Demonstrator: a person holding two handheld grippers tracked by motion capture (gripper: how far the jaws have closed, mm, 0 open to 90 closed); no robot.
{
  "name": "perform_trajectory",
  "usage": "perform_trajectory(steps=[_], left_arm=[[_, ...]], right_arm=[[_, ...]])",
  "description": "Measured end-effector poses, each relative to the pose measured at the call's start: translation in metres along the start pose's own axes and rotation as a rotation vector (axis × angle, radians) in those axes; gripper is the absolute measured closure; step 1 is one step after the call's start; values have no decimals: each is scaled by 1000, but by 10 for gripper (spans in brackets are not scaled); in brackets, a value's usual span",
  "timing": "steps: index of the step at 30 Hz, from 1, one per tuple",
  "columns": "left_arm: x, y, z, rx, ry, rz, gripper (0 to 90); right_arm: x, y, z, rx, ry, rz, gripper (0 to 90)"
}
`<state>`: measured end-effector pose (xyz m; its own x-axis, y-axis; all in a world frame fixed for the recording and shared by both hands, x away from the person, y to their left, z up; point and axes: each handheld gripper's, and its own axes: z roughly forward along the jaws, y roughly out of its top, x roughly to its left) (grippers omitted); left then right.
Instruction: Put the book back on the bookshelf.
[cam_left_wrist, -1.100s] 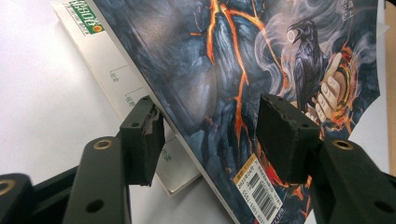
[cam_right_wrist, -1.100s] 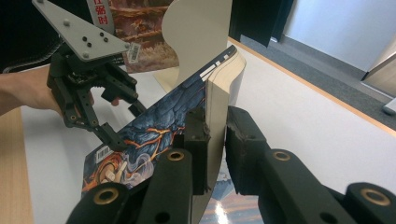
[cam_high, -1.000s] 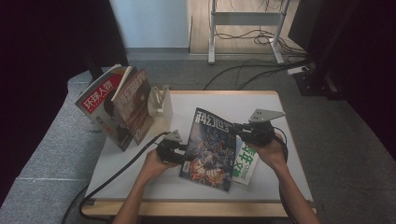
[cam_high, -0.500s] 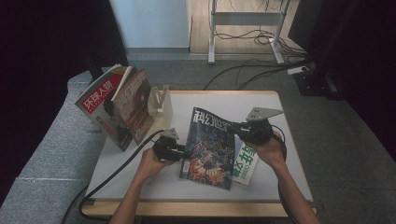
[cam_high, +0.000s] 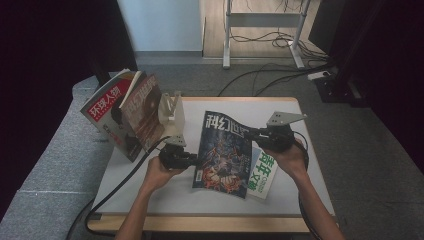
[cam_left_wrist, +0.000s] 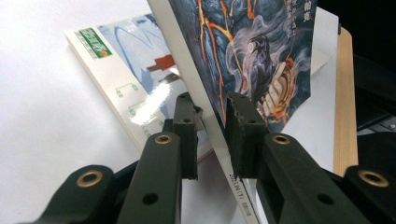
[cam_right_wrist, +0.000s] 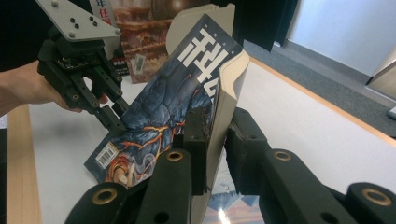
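A blue-covered magazine (cam_high: 222, 155) is held tilted above the white table (cam_high: 150, 195) between both grippers. My left gripper (cam_high: 196, 161) has just been closing its jaws on the magazine's left edge. In the left gripper view the pads of the left gripper (cam_left_wrist: 212, 116) press the magazine (cam_left_wrist: 252, 51) from both sides. My right gripper (cam_high: 248, 132) is shut on the upper right edge, and the right gripper view shows the right gripper (cam_right_wrist: 219, 135) clamping the magazine (cam_right_wrist: 163, 107). A green-and-white book (cam_high: 264, 172) lies flat under the magazine's right side.
Several magazines (cam_high: 125, 112) lean against a beige bookend (cam_high: 172, 110) at the table's left rear. A black cable (cam_high: 120, 185) trails off the front left. A grey padded surface (cam_high: 45, 165) lies left of the table, and the wooden table edge (cam_high: 200, 222) runs along the front.
The left gripper's jaws have closed onto the magazine's left edge, and that side has risen a little. The right gripper has stayed where it was, still clamped.
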<state>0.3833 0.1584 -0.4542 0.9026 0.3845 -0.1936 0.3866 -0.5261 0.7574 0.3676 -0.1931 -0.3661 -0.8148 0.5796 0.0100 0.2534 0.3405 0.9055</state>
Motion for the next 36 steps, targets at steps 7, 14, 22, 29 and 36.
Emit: perform_trajectory(steps=[7, 14, 22, 29, 36], left_arm=[[-5, 4, -14, -16, 23, 19, 765], [-10, 8, -30, -58, 41, 32, 781], [-16, 13, -32, -105, 103, 77, 805], [-21, 16, -26, -148, 152, 115, 812], [-23, 8, -17, -148, 150, 153, 812]], right_arm=[[6, 11, -2, -5, 5, -16, 779], [9, 22, -8, -28, 5, -25, 788], [8, 31, -15, -51, -24, -35, 809], [4, 32, -22, -70, -64, -39, 814], [3, 29, -23, -83, -90, -47, 814]])
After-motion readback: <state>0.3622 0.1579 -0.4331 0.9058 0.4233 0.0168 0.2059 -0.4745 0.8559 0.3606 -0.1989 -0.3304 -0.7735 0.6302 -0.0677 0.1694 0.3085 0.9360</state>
